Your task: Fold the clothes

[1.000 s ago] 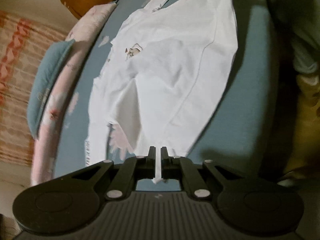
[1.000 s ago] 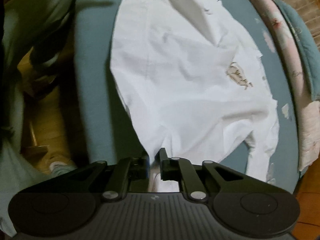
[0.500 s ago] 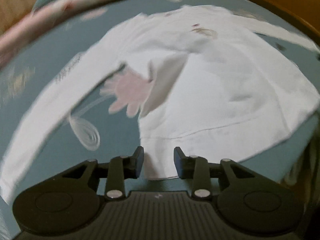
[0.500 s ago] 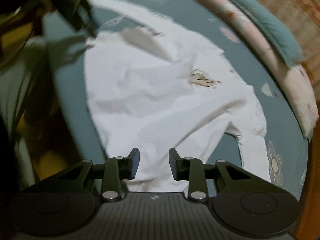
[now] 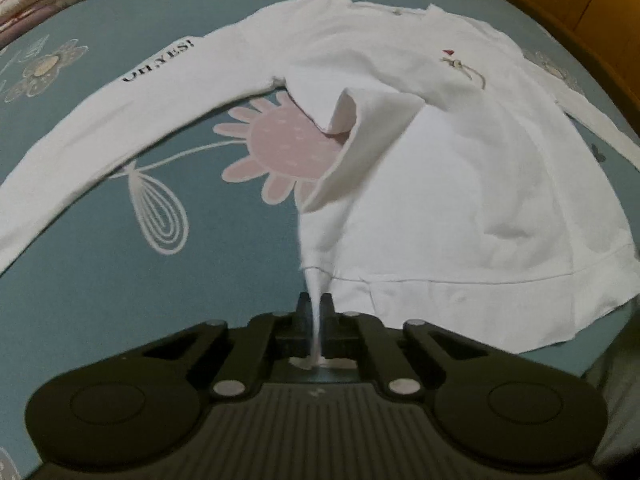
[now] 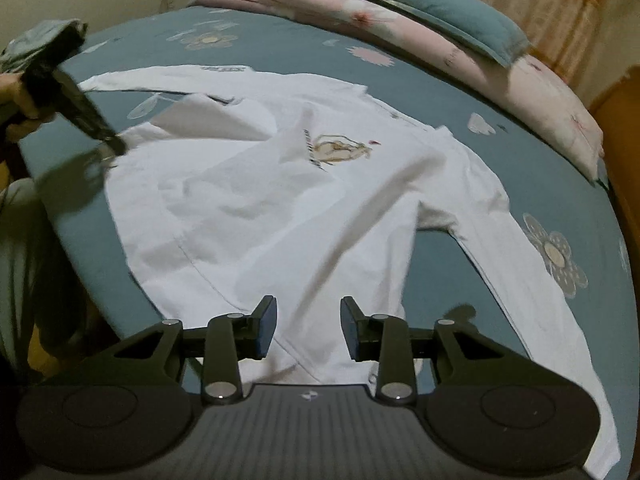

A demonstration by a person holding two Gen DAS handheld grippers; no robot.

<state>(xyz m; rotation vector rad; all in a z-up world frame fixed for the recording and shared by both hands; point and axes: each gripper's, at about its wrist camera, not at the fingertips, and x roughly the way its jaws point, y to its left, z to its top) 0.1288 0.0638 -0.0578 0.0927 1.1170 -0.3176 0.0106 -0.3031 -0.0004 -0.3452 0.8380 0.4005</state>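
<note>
Here the left gripper pinches the hem corner of the white shirt, while the right gripper hovers with jaws parted and nothing between them.

The left jaws clamp a thin tuck of cloth, probably to draw that side over for a fold; the right fingers stand above the opposite hem corner, ready, I judge, to take it; the shirt lies face up on the blue floral bedsheet, sleeves spread wide so each can be turned in; a pillow sits at the far edge.

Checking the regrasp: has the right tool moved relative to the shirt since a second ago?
Yes. The right tool has let go of the white shirt's hem and backed off; its jaws stand open above it.
</note>
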